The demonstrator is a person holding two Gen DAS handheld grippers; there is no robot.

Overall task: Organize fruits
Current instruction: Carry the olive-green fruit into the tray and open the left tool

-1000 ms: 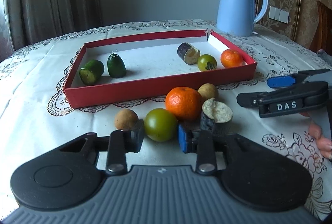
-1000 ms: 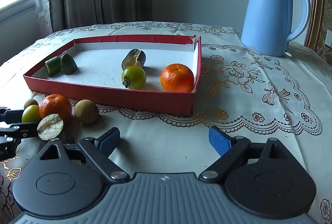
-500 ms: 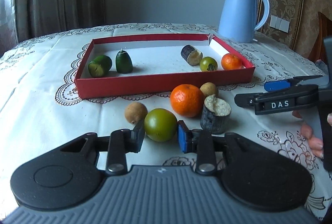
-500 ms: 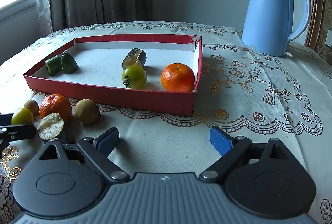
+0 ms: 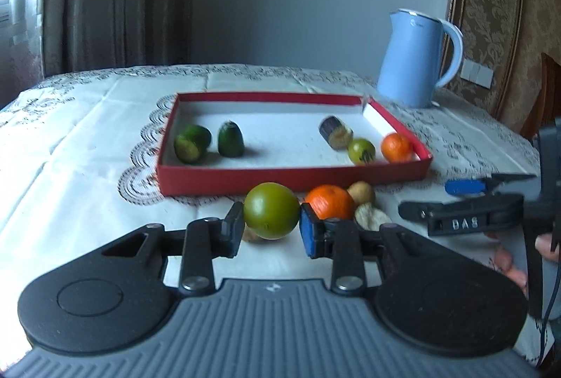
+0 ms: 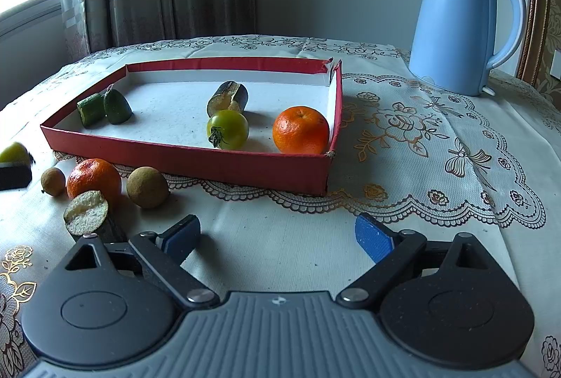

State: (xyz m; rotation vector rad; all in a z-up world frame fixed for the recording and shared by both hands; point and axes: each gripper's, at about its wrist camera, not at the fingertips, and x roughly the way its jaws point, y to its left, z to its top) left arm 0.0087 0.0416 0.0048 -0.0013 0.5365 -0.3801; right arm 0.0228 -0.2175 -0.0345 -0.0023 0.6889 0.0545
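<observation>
Centrally in the left wrist view, the left gripper (image 5: 271,225) is clamped on a round green tomato (image 5: 271,210), its black pad and blue pad pressing the fruit's two sides and holding it clear of the cream lace-patterned tablecloth (image 5: 87,146). Beyond it lies a shallow red cardboard tray with a white floor (image 5: 291,180), which contains two dark green cucumber pieces (image 5: 210,143) at its left end and, at its right end, a purple-skinned eggplant piece (image 5: 335,132), a small green tomato with a stem (image 5: 362,151) and an orange mandarin (image 5: 397,147). Just in front of the tray, on the cloth, rest a second orange mandarin (image 6: 94,177), two brown round longans (image 6: 147,187) and a cut eggplant stub with a pale face (image 6: 86,212). The right gripper (image 6: 277,239) hovers low over bare cloth with its blue-padded jaws spread wide apart and nothing between them. A pale blue electric kettle (image 6: 463,27) stands beyond the tray's right corner.
</observation>
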